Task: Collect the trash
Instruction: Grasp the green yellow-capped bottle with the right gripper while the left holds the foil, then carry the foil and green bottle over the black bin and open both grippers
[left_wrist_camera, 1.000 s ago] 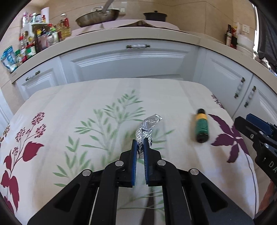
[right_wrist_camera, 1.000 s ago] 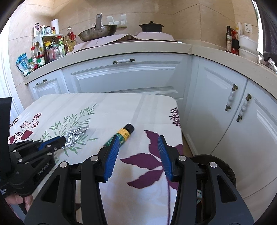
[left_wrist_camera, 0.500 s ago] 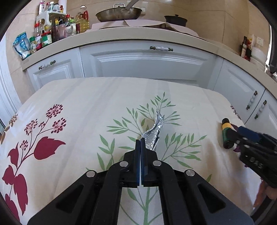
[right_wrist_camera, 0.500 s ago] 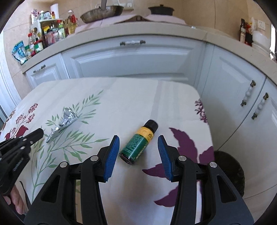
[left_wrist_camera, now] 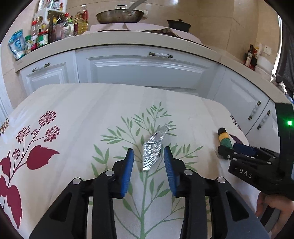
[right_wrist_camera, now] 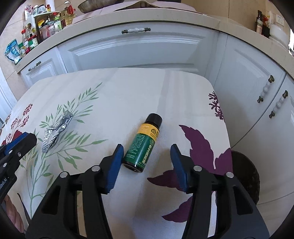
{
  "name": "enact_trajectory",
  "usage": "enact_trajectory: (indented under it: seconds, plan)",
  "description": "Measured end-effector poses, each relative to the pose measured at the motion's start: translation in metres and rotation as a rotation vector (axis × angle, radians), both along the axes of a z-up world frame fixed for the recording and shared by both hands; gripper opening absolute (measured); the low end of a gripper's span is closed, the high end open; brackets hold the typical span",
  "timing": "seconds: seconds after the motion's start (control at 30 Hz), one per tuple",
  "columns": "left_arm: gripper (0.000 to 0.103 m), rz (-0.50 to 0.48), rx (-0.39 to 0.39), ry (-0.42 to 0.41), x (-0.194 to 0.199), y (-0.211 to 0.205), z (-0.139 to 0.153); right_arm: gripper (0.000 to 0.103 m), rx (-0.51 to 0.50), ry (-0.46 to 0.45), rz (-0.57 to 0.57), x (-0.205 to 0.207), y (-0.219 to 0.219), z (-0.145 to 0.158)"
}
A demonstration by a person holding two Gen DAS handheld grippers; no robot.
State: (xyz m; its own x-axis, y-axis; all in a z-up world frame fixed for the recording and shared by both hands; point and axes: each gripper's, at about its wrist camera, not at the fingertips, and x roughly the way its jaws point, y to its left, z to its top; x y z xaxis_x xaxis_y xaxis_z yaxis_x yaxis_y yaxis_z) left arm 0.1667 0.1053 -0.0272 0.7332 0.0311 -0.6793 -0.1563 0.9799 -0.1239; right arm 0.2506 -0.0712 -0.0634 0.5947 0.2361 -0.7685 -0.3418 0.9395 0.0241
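A crumpled silver foil wrapper (left_wrist_camera: 152,149) lies flat on the flowered tablecloth (left_wrist_camera: 73,114). My left gripper (left_wrist_camera: 148,158) straddles its near end; its jaws are opening, and neither blue pad presses on the foil. A small green bottle with a yellow band and black cap (right_wrist_camera: 143,145) lies on its side near the table's right edge. My right gripper (right_wrist_camera: 146,152) has it between its fingers; the jaws are closing, with a gap still on the right side. The right wrist view also shows the foil (right_wrist_camera: 55,130) and the left gripper (right_wrist_camera: 18,143). The bottle (left_wrist_camera: 224,138) shows at the right of the left wrist view.
A dark round bin (right_wrist_camera: 246,174) stands on the floor just past the table's right edge. White cabinets (left_wrist_camera: 147,73) run behind the table and round the right side. The counter holds jars and bottles (left_wrist_camera: 46,33) and a wok (left_wrist_camera: 119,16). A hand (left_wrist_camera: 272,205) holds the right gripper.
The left jaws, shut half a second ago with the foil just ahead, now stand apart around it. The right gripper has come down over the bottle and narrowed a little.
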Motion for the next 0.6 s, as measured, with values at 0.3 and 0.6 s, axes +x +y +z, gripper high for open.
enact_trajectory:
  seconds: [0.3, 0.6]
  plan:
    - [0.021, -0.027, -0.008, 0.064, 0.012, -0.005, -0.013, 0.023, 0.009, -0.004, 0.021, -0.006, -0.006, 0.002]
    - [0.0, -0.041, -0.003, 0.077, 0.012, -0.005, -0.015, 0.023, 0.043, -0.035, 0.023, -0.014, -0.013, 0.008]
